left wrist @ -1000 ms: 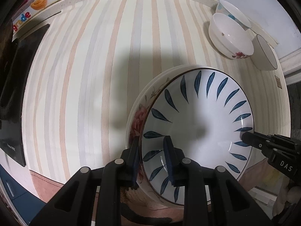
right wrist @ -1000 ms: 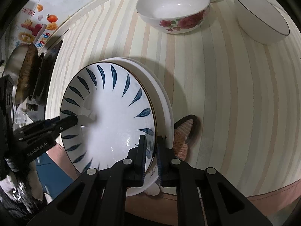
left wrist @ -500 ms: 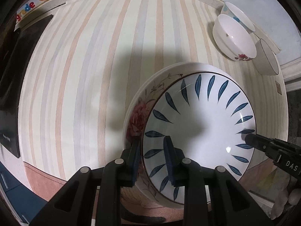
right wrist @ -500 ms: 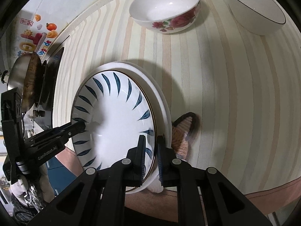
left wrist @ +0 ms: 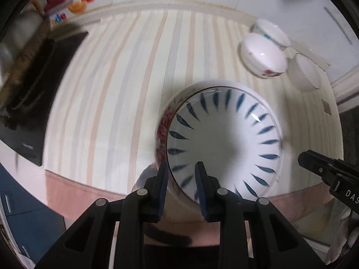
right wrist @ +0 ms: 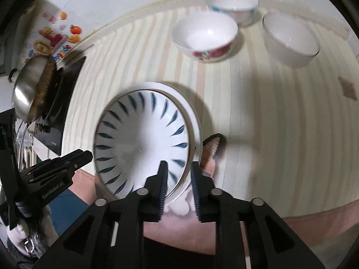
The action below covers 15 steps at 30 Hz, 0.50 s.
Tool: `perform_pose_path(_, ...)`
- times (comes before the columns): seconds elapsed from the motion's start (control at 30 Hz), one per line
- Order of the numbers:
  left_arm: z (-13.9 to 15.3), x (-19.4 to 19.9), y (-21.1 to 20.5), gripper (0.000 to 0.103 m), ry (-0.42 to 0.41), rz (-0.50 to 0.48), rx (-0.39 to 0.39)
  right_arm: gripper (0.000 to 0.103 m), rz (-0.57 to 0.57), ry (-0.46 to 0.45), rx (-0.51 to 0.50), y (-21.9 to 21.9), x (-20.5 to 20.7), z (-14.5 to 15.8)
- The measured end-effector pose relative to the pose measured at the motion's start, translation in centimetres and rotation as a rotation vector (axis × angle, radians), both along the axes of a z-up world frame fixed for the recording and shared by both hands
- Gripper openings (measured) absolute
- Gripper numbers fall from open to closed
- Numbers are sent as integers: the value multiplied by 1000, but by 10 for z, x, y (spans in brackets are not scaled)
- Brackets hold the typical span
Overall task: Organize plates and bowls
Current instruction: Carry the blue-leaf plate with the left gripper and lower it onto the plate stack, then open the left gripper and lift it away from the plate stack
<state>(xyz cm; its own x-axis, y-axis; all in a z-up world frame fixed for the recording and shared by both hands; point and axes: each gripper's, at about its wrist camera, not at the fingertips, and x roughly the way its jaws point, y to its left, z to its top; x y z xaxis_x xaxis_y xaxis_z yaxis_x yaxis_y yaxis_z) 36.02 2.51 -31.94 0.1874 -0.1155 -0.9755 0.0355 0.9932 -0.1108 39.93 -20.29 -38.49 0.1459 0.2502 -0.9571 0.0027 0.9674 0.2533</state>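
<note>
A blue-leaf plate lies stacked on a floral-rimmed plate near the front edge of the striped table. It also shows in the right wrist view, on the white plate. My left gripper is open, its fingers astride the near rim of the stack. My right gripper is open, its fingers astride the opposite rim. Three bowls stand at the back: a rose bowl, a blue-patterned bowl and a plain white bowl.
The striped tablecloth covers the table. A black stove top with a steel pan is at the left. A slipper shows on the floor below the table edge. A wall with stickers runs behind.
Both grippers have opened from their grip on the plate rims and drawn back and up. The stacked plates stay on the table.
</note>
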Motion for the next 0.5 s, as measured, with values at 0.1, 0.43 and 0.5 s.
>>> perform_pose_path(0.1,29,-22,0,22,-46,-7,-3,36,0,-44,-31,6,-19,27)
perform_pose_path(0.43,98,-62,6,29,-185,-46,-18,66,-8,-186,-102,25,-93,109)
perform_pose_path(0.5,107,-71,8,34,-202,-50,-23,71,-11,-217,-108,32,-108,124)
